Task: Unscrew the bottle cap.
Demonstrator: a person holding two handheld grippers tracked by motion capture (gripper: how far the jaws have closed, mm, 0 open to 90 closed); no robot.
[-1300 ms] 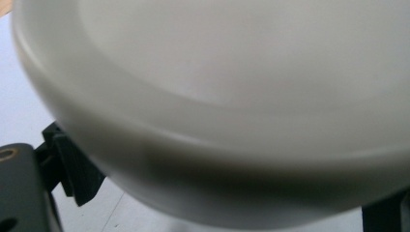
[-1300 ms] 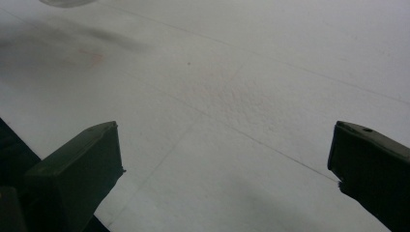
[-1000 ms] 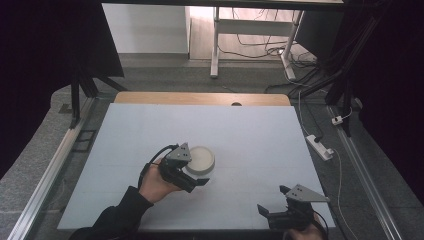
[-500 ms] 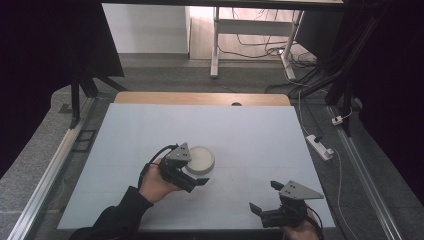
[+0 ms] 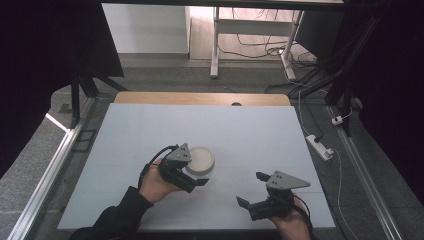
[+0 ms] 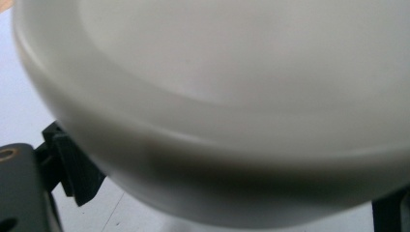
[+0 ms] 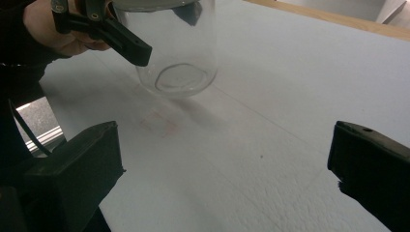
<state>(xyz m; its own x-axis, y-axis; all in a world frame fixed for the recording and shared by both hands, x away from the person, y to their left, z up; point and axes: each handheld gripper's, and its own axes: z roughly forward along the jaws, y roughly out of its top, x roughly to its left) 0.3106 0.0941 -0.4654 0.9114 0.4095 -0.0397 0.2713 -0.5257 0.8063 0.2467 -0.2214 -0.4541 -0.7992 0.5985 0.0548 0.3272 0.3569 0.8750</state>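
High view: the jar [image 5: 200, 161] stands upright mid-bench [image 5: 250, 130], the left tool [image 5: 192, 175] clamped at its lid, the right tool [image 5: 252, 189] gaping, well apart to its right. Left gripper view: white lid [image 6: 232, 96] close. Right gripper view: glass jar [image 7: 169, 53] ahead-left of the spread jaws.

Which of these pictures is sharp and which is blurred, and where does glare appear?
Left gripper view: the round white lid is so near that it is soft, with a dark shadow below its rim. Right gripper view: the clear glass jar is fairly sharp, the near tongs blurred. High view: the white table is evenly lit, without strong glare.
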